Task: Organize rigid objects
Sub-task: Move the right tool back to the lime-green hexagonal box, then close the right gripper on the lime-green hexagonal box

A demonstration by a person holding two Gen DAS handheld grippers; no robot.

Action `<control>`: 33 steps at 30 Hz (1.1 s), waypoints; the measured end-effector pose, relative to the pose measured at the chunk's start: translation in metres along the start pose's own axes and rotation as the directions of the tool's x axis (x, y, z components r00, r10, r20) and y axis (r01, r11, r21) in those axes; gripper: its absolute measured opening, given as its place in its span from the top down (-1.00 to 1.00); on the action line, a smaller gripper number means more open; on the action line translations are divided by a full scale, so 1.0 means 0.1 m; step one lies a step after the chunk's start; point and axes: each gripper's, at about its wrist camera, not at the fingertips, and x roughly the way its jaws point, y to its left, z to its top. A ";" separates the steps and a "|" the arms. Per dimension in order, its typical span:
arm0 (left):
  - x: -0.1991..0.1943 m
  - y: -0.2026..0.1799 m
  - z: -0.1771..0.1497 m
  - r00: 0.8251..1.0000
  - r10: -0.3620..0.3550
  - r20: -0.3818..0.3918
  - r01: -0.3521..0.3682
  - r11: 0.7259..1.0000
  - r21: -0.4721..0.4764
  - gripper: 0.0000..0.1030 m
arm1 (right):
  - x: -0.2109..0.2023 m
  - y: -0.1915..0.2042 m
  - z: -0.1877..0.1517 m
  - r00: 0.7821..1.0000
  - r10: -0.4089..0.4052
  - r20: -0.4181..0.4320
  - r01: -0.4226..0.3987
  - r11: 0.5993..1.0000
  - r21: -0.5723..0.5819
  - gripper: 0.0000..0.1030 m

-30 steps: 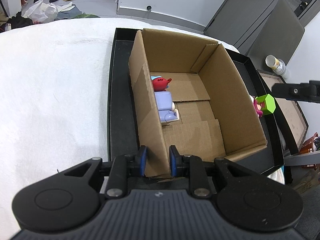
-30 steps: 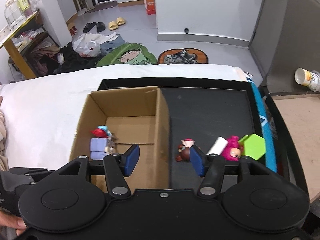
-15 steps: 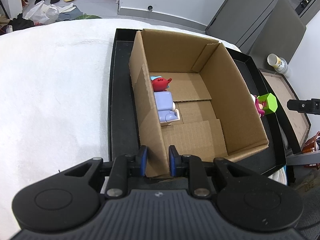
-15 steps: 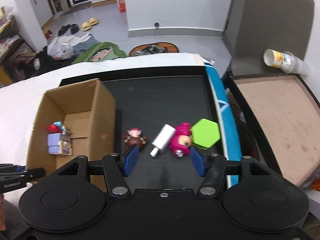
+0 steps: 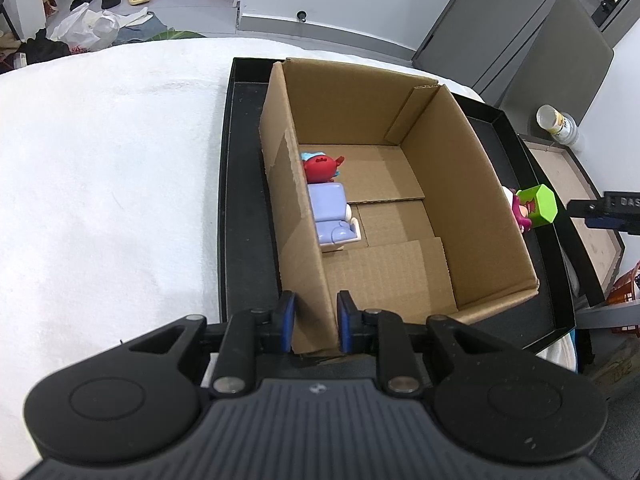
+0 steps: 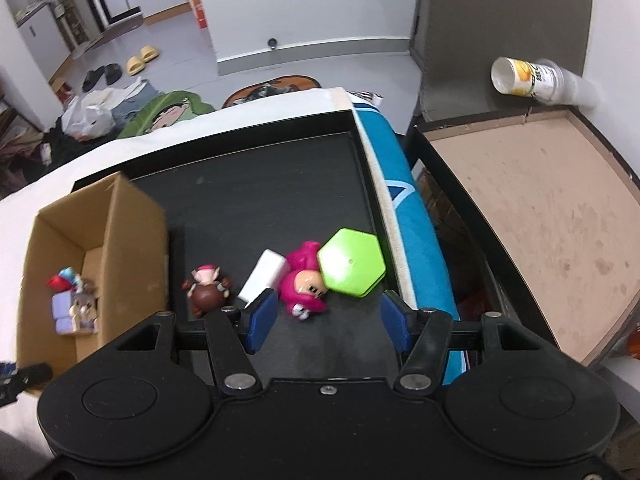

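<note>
My left gripper (image 5: 313,326) is shut on the near left wall of the cardboard box (image 5: 472,176), one blue pad on each side of the wall. Inside the box lie a red figure (image 5: 321,168) and a lilac block toy (image 5: 331,214). My right gripper (image 6: 326,322) stands open above the black tray (image 6: 260,200), with nothing between its pads. Just beyond its fingers lie a pink doll (image 6: 304,280), a green hexagonal box (image 6: 352,260), a white cylinder (image 6: 264,274) and a brown figure (image 6: 208,290). The green hexagonal box (image 5: 538,206) and the right gripper's tip also show in the left wrist view.
The tray rests on a white cloth (image 5: 108,184). A blue-and-white strip (image 6: 404,216) runs along the tray's right edge. Right of it stands a brown-topped side table (image 6: 532,208) with a tipped cup (image 6: 528,80). Slippers and bags lie on the floor beyond.
My right gripper has swung to the right, away from the box, and sunk toward the pink doll and green hexagonal box. The left gripper has kept its hold on the box wall.
</note>
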 end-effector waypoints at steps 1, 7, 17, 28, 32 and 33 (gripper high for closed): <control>0.00 0.00 0.00 1.000 0.000 -0.001 0.000 1.000 -0.001 0.59 | 0.04 -0.02 0.01 1.000 0.002 -0.005 -0.002 1.000 0.008 -0.09; 0.00 0.00 0.00 1.000 0.003 -0.002 -0.003 1.000 -0.005 0.59 | 0.18 -0.12 0.11 1.000 -0.018 -0.007 0.019 0.999 0.046 -0.09; 0.00 -0.01 0.00 1.000 0.014 -0.005 -0.014 1.000 0.005 0.59 | 0.39 -0.23 0.22 1.000 -0.007 -0.023 0.010 0.994 0.108 -0.09; 0.01 -0.03 0.02 1.000 0.024 -0.011 -0.024 1.000 0.008 0.59 | 0.54 -0.08 0.23 0.998 -0.038 -0.058 0.037 0.999 -0.003 -0.11; 0.01 -0.03 0.02 1.000 0.026 -0.013 -0.026 1.000 0.008 0.59 | 0.63 -0.03 0.21 0.995 -0.062 -0.077 0.059 0.998 -0.034 -0.08; 0.01 -0.04 0.02 1.000 0.027 -0.012 -0.027 1.000 0.009 0.59 | 0.63 -0.01 0.21 0.995 -0.065 -0.070 0.062 0.997 -0.044 -0.06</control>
